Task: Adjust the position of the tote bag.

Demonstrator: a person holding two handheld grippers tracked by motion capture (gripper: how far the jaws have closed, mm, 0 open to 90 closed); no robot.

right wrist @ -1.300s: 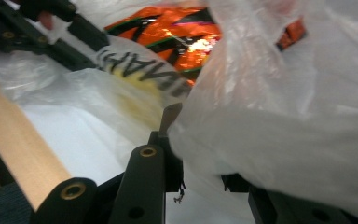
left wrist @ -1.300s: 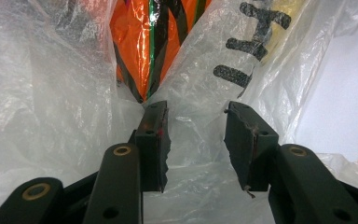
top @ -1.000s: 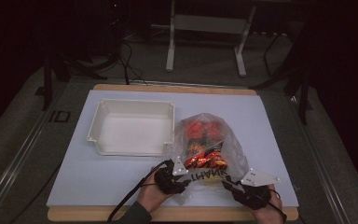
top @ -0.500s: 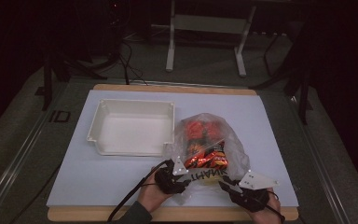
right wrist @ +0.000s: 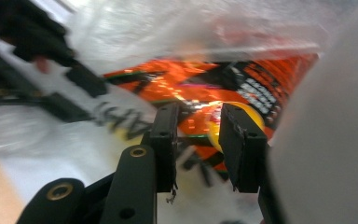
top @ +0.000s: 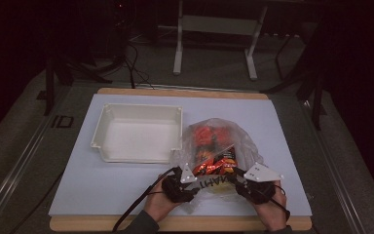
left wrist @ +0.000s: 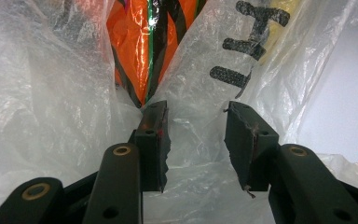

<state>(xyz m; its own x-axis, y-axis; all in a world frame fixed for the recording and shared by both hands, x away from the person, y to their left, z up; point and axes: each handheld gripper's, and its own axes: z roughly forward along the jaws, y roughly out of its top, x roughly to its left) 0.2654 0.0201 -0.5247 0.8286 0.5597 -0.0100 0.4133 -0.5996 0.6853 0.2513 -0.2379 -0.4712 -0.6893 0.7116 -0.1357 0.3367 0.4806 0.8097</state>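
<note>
A clear plastic bag of orange snack packets lies on the pale mat, its mouth toward me, with black marker writing on the film. My left gripper sits at the bag's near left. In the left gripper view this gripper is open, with loose bag film bunched between its jaws and an orange packet beyond. My right gripper is at the bag's near right. Its jaws have just been opening. In the blurred right gripper view the right gripper stands open, with nothing pinched and an orange packet just ahead.
An empty white tray stands on the mat left of the bag. The mat's wooden front edge runs just under my hands. Cables and metal stand legs are on the floor beyond the table.
My right gripper has shifted forward, closer to the bag's mouth. The left gripper and the bag have stayed where they were.
</note>
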